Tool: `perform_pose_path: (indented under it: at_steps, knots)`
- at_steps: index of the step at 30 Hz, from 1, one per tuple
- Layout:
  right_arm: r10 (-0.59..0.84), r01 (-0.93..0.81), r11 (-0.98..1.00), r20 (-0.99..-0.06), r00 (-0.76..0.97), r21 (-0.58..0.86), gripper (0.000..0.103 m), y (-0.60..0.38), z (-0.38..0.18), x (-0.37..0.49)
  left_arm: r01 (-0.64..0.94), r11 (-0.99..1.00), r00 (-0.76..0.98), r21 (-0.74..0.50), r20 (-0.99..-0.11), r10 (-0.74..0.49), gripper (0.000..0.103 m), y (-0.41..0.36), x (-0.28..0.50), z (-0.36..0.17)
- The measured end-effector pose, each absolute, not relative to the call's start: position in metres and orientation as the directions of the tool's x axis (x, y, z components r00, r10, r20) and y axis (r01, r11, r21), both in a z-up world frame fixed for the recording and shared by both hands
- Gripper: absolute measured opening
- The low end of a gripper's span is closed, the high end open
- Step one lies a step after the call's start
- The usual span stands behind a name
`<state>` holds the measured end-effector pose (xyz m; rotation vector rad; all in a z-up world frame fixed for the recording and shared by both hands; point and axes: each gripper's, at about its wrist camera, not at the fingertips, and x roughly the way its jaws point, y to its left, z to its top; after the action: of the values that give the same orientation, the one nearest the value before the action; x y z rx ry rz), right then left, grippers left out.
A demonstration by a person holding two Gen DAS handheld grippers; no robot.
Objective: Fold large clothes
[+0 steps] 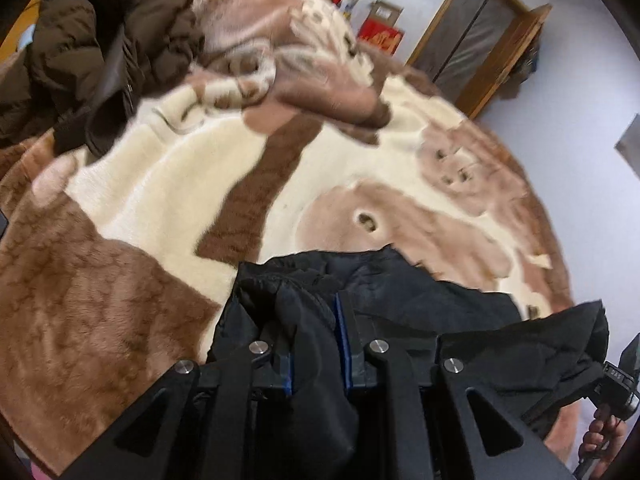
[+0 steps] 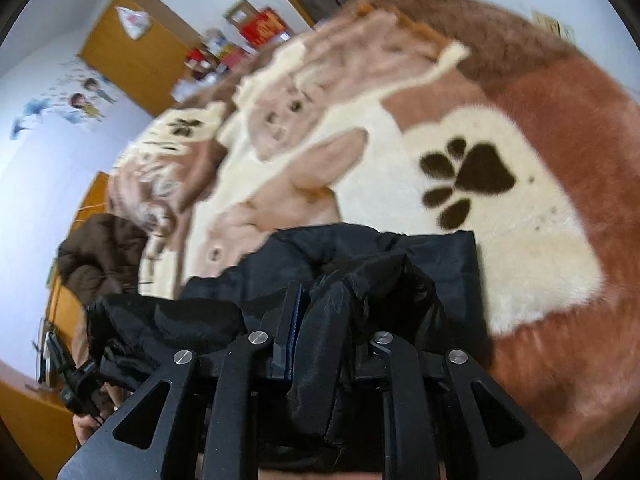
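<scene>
Fingers [image 1: 344, 340] seemingly pinching black garment [image 1: 420, 300], plush blanket [image 1: 160, 184], wardrobe [image 2: 132, 48]

Left gripper [image 1: 316, 320] tilts steeply down, jaws near-closed, pinching a bunched fold of black garment [image 1: 420, 292] between blue-lined fingers [image 1: 345, 332]. Right gripper [image 2: 324, 312] same pose, angled down, narrow gap, clamped on a thick roll of the same cloth. Person's right hand [image 1: 604, 436] shows at the lower right edge of the left view, wrapped round its handle. Left hand [image 2: 86, 426] shows at the lower left of the right view.
</scene>
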<state>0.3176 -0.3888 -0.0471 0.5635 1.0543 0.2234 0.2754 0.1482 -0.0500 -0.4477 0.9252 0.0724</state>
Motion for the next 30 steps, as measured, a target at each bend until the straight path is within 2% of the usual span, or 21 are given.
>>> perform_pose_path:
  at_steps: [4, 8, 9, 10, 12, 16, 20, 23, 26, 30]
  knots:
    - [0.471, 0.150, 0.802, -0.766, 0.437, 0.578, 0.024, -0.393, -0.079, 0.337, -0.267, 0.902, 0.575, -0.340, -0.807, -0.133, 0.022, 0.145, 0.294, -0.074]
    - [0.520, 0.139, 0.762, -0.726, 0.450, 0.633, 0.032, -0.402, -0.074, 0.331, -0.255, 0.891, 0.577, -0.377, -0.798, -0.173, 0.032, 0.148, 0.292, -0.069]
    - [0.534, 0.123, 0.753, -0.709, 0.460, 0.647, 0.038, -0.404, -0.067, 0.327, -0.244, 0.889, 0.587, -0.388, -0.788, -0.182, 0.038, 0.149, 0.289, -0.064]
    - [0.548, 0.109, 0.743, -0.693, 0.469, 0.661, 0.049, -0.404, -0.060, 0.325, -0.230, 0.887, 0.602, -0.400, -0.775, -0.193, 0.043, 0.150, 0.284, -0.056]
    - [0.577, 0.061, 0.715, -0.637, 0.512, 0.697, 0.066, -0.408, -0.039, 0.315, -0.202, 0.879, 0.632, -0.431, -0.743, -0.219, 0.061, 0.153, 0.277, -0.042]
    - [0.550, 0.006, 0.720, -0.576, 0.604, 0.694, 0.067, -0.415, -0.001, 0.301, -0.188, 0.870, 0.671, -0.457, -0.706, -0.226, 0.068, 0.156, 0.263, -0.013]
    - [0.509, -0.061, 0.773, -0.561, 0.653, 0.631, 0.067, -0.404, 0.024, 0.289, -0.180, 0.873, 0.750, -0.453, -0.638, -0.177, 0.082, 0.161, 0.250, 0.014]
    - [0.500, -0.128, 0.814, -0.571, 0.651, 0.567, 0.067, -0.384, 0.026, 0.275, -0.174, 0.872, 0.774, -0.457, -0.611, -0.166, 0.083, 0.163, 0.241, 0.024]
    - [0.490, -0.162, 0.843, -0.609, 0.624, 0.512, 0.067, -0.365, 0.010, 0.269, -0.108, 0.903, 0.748, -0.416, -0.632, -0.202, 0.083, 0.145, 0.237, 0.012]
    - [0.454, -0.163, 0.882, -0.701, 0.550, 0.443, 0.067, -0.341, -0.036, 0.269, -0.055, 0.936, 0.670, -0.348, -0.708, -0.224, 0.083, 0.116, 0.241, -0.032]
